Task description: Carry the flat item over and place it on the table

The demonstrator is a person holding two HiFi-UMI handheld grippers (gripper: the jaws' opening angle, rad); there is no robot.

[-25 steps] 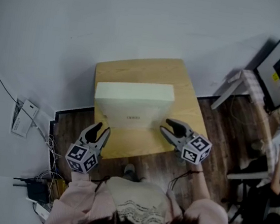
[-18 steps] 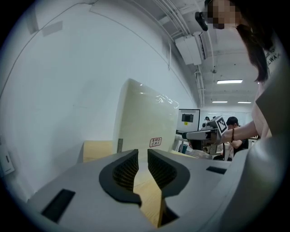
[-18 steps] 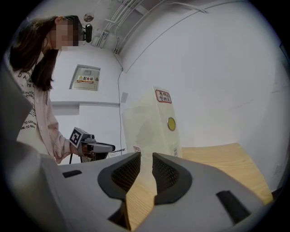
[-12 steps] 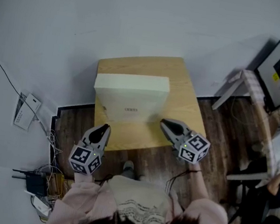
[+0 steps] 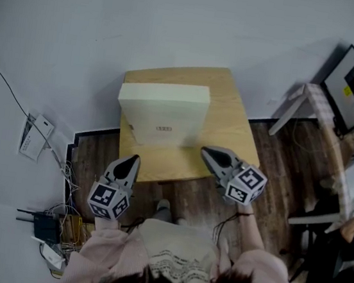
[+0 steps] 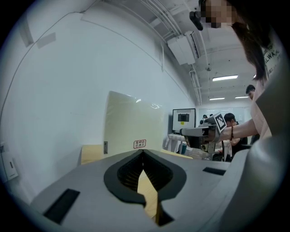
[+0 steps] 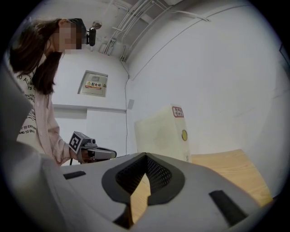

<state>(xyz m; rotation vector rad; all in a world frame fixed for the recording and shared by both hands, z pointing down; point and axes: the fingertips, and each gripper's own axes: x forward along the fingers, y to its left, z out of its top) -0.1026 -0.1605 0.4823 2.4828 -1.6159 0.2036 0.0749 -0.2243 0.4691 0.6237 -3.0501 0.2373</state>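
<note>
Our left gripper (image 5: 131, 159) and right gripper (image 5: 207, 152) pull back from the box (image 5: 161, 113), jaws just closed.
We hold both pressed together, empty; the flat cream box stands on edge on the wooden table (image 5: 225, 141), apart from both.

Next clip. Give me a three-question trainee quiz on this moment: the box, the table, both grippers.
1. True or false: the cream box lies flat on its broadest face.
2. Pick one: the left gripper and right gripper are A) both open, B) both shut and empty, C) both shut on the box.
3. Short answer: what does the box stand on?
Key: 1 false, it stands on edge. 2 B, the jaws have just closed with nothing between them. 3 the wooden table.
</note>
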